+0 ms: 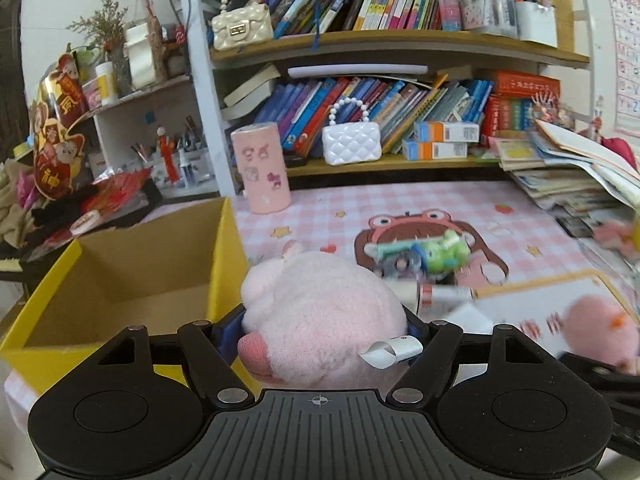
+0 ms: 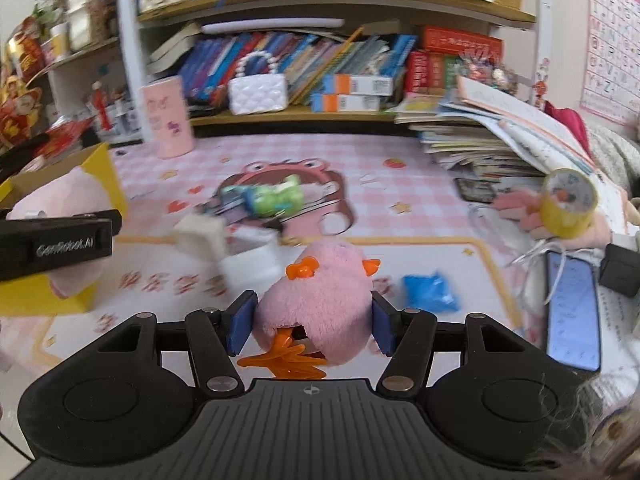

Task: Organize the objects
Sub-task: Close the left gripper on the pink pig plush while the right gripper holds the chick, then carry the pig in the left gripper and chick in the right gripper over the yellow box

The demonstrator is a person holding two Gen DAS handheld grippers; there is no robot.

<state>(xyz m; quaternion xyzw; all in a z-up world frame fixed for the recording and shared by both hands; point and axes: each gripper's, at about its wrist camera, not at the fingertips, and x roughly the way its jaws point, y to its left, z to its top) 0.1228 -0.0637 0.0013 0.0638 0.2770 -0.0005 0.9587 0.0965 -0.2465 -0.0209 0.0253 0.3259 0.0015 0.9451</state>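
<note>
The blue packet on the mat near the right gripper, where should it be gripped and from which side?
Grip the blue packet across its puffy middle, coming from above: it lies flat on the mat with open space around it, so its edges offer little to pinch.

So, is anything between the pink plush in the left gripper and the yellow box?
Nothing visible. The pink plush, clamped in the left gripper, sits just right of the yellow box; only the box's own near wall lies between. What shows of the box's cardboard floor looks bare.
</note>
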